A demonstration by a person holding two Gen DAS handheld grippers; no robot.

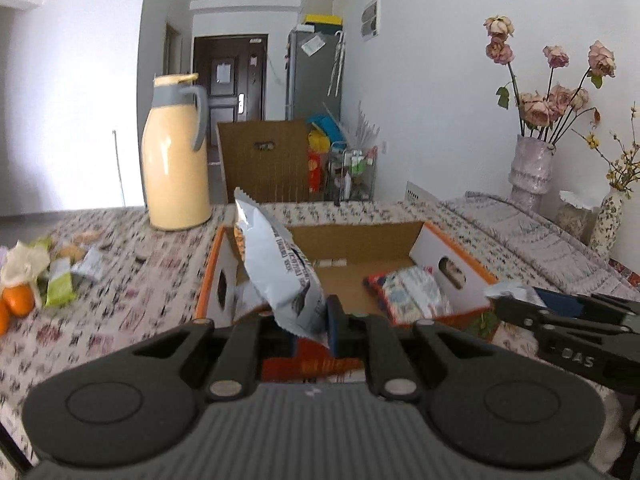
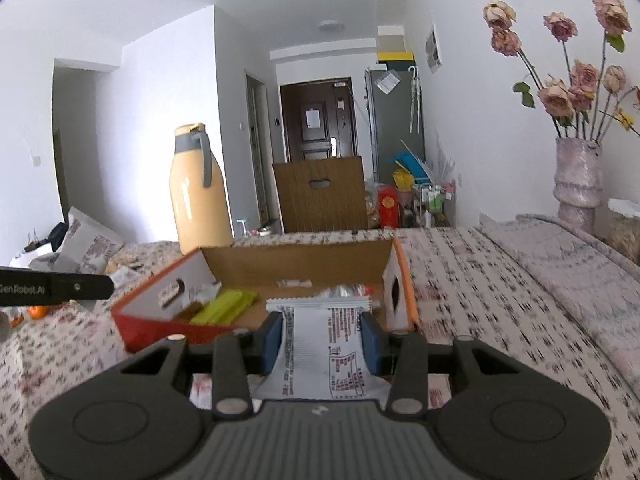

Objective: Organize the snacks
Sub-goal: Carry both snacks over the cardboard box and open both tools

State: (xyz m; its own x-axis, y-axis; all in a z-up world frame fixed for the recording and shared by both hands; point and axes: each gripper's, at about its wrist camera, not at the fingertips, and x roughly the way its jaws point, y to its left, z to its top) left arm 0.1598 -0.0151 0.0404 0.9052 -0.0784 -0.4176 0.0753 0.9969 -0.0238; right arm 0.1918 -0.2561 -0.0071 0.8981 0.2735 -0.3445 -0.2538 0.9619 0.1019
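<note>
Mid-transfer step: left claw (image 1: 308, 326) pinched a grey snack packet (image 1: 280, 272) above the cardboard box (image 1: 352, 236) on the bench; right claw (image 2: 322, 344) pinched a white packet (image 2: 320, 344) at the box's near edge. Next: carry over the box interior, release.

Your items: one grey snack bag (image 1: 280, 268), upright over the open orange-sided box (image 1: 456, 268); one white printed packet (image 2: 324, 344) at its near edge; green bars (image 2: 224, 306) lying inside.
</note>
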